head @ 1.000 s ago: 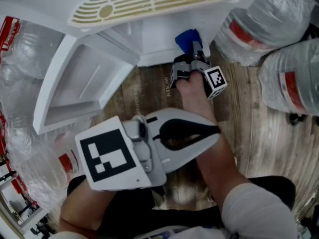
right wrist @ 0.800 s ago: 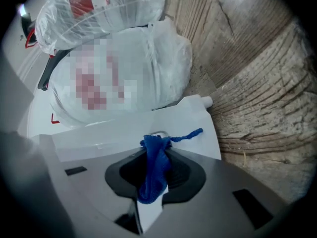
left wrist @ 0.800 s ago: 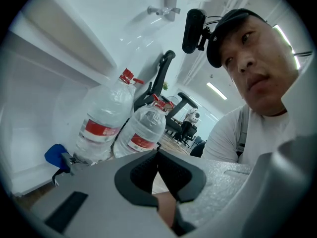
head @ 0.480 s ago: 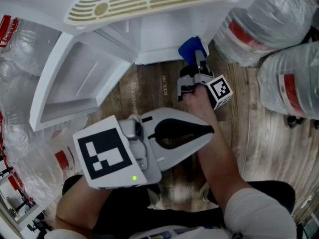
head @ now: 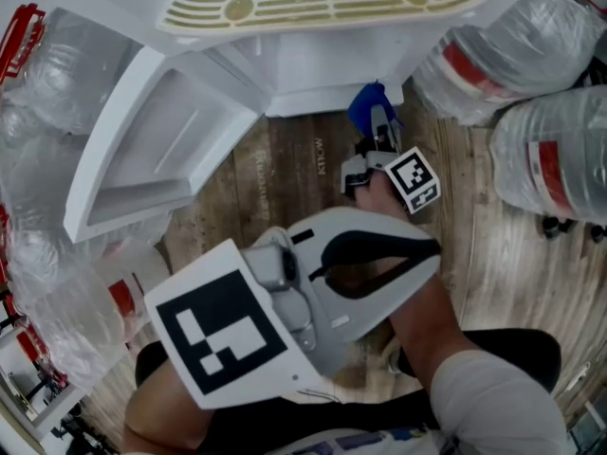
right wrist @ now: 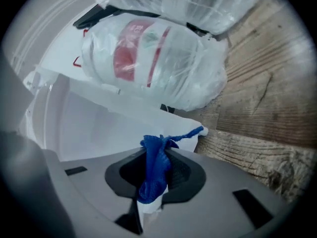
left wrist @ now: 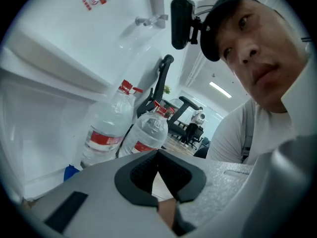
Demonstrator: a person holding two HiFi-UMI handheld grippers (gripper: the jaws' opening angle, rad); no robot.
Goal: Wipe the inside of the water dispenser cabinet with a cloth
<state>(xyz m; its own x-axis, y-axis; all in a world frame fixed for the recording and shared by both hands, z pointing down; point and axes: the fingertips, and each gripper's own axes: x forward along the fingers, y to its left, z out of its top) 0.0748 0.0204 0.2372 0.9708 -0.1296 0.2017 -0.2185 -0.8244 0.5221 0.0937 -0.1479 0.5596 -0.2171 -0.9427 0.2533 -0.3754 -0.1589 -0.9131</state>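
The right gripper's (head: 379,126) fingers pinched a blue cloth (right wrist: 155,166) at the open water dispenser cabinet's (head: 313,76) lower front edge, apparently just outside it. The left gripper's (head: 422,254) fingers were closed, empty.

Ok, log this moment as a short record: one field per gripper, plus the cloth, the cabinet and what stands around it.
left tongs: shut, nothing between them, held back from the cabinet
right tongs: shut on the cloth, pointed at the cabinet's front right corner
cloth: blue, bunched, sticking out past the tips
cabinet: white, open
door: swung out to the left
bottles: large, in clear wrap, on the floor to the right
floor: wood planks
contact of cloth with cabinet: cannot tell
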